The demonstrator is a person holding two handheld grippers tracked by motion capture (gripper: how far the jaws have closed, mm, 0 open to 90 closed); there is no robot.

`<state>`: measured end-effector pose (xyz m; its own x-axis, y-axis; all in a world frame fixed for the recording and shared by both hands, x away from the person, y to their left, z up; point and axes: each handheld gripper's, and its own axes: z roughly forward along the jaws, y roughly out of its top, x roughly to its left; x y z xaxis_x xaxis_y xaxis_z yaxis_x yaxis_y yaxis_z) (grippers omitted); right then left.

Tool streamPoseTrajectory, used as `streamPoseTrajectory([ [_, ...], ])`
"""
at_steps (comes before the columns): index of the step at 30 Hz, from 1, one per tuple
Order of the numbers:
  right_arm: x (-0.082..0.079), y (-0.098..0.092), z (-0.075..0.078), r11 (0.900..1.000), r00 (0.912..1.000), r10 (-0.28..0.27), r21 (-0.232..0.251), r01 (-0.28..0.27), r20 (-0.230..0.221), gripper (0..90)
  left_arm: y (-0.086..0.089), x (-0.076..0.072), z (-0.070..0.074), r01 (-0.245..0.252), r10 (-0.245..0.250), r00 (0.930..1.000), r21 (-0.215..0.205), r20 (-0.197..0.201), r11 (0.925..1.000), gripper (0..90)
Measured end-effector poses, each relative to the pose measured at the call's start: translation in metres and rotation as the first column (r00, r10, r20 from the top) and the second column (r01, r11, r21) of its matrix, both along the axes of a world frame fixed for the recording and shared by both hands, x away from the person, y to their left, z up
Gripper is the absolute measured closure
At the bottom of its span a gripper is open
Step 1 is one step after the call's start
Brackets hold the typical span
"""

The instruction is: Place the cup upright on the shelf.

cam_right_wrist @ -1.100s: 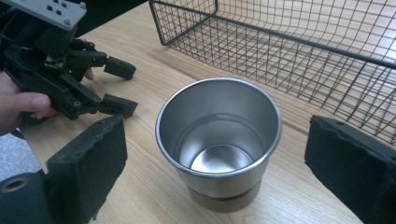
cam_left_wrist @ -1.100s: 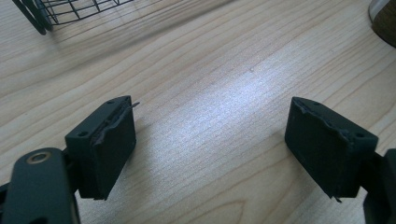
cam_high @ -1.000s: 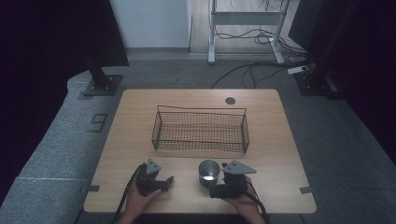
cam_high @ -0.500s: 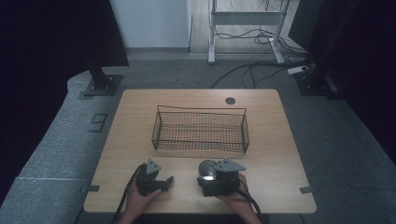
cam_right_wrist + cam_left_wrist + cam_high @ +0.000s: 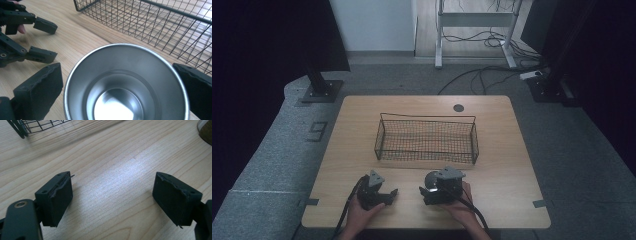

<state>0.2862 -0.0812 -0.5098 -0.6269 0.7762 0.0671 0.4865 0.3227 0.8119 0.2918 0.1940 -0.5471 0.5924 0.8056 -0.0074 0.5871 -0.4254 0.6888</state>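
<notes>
Low over the table (image 5: pixel 512 150), right gripper (image 5: pixel 120 87) fingers around a steel cup (image 5: pixel 125 85), left gripper (image 5: pixel 112 197) fingers spread.

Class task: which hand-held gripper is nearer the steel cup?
Right. The right hand-held gripper has its jaws around the steel cup; the left hand-held gripper lies open beside it.

The desk (image 5: pixel 502 130) is pale wood with a fine straight grain. On it stands a black wire basket (image 5: pixel 426 139), a small square mesh all round. Just before the basket, a shiny silver steel cup (image 5: pixel 125 82), bright inside. Both tongs, left (image 5: pixel 379 192) and right (image 5: pixel 432 187), are matt black, each topped by a grey plate. The floor (image 5: pixel 277 165) beside the desk is speckled grey carpet.
</notes>
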Motion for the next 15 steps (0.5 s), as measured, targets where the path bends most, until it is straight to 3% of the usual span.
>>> streamPoseTrajectory([
  [2,0.0001,0.0002,-0.0006,1.0,1.0,0.0,-0.003,0.0,0.0,0.0,0.0,0.0,0.0,0.0,0.0,1.0,0.0,0.0,1.0,16.3],
  [6,-0.0012,-0.0018,-0.0015,1.0,0.9997,-0.002,0.009,0.002,0.022,11.2,0.0,0.0,0.0,0.0,0.0,1.0,0.001,0.0,1.0,16.4],
  [15,-0.0008,-0.0036,-0.0013,1.0,0.9996,0.003,0.007,-0.003,0.027,13.1,0.0,0.0,0.0,0.0,0.0,1.0,0.001,0.0,1.0,16.3],
])
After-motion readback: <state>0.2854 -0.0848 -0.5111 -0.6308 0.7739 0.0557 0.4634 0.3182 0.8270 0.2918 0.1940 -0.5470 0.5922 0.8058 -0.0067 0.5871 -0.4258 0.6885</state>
